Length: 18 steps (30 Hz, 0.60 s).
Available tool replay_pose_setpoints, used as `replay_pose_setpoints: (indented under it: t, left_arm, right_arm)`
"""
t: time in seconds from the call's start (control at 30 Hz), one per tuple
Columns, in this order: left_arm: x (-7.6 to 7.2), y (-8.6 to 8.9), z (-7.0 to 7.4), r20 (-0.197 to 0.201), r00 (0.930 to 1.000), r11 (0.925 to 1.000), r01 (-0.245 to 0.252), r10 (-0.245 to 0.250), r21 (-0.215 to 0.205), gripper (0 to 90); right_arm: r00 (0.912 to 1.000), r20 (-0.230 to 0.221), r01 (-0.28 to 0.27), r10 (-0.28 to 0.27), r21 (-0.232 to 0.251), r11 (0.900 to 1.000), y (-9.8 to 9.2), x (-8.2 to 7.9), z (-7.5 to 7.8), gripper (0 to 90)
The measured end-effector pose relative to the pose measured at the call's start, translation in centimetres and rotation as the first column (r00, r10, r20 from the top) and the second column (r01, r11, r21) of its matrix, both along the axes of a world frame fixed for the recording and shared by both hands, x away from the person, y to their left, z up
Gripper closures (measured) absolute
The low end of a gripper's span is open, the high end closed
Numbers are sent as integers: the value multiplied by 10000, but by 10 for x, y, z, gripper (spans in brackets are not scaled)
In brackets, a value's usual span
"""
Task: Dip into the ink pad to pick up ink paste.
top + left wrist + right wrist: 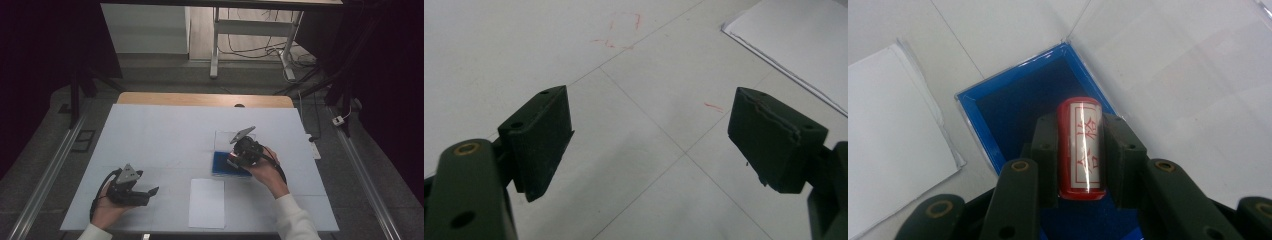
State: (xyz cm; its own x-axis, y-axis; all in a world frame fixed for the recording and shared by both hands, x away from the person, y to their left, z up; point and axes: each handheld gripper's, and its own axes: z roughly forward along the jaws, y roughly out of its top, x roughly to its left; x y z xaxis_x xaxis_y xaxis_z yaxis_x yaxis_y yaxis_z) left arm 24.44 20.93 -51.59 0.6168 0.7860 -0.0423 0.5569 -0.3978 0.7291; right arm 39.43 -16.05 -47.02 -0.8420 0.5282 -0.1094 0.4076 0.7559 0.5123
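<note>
The right gripper [1081, 150] has its jaws closed on a red stamp [1081, 148], a short cylinder with a white face that carries red characters inside a red frame. The black pads press on the stamp's two sides, and it stands clamped between them over a blue box [1013, 107]. The box is a shallow tray with a dark blue inside and a brighter blue rim, and its clear lid [1168, 75] lies folded open flat on the surface beyond it.

In the high view the right gripper [239, 158] sits right of centre, the person's right hand [266, 170] wrapped round it, directly above the blue box [222, 165], with the clear lid [226, 137] on the far side of the box. A sheet of white paper [207, 202] lies on the near side of the box, just left of it, close to the near edge of the surface [160, 135].

The left gripper [147, 192] rests at the near left, well apart from the box and the stamp, held in the left hand [107, 207]. Its jaws stand wide open with nothing between them; through the gap the left gripper view shows bare white surface [524, 50] with thin seam lines and a few faint red marks [616, 30], and a corner of the paper [799, 45] at the upper right.
</note>
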Motion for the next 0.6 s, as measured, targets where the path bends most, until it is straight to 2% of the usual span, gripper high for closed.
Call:
replay_pose_setpoints:
  t: [0.2, 0.4, 0.6]
  left_arm:
    - [0, 0, 0, -6, 10000, 10000, -5, 5, 23, 179]
    - [0, 0, 0, -17, 10000, 10000, 11, -11, 10, 180]
    - [-1, -1, 0, -15, 10000, 10000, -3, 3, 4, 179]
  right_arm:
    - [10000, 27, 54, -53, -333, 9994, 4, -1, 1, 693]
    - [9998, -106, 139, -143, -352, 9993, 4, -1, -3, 698]
    - [9999, -45, 128, -129, -351, 9993, 4, -1, -4, 699]
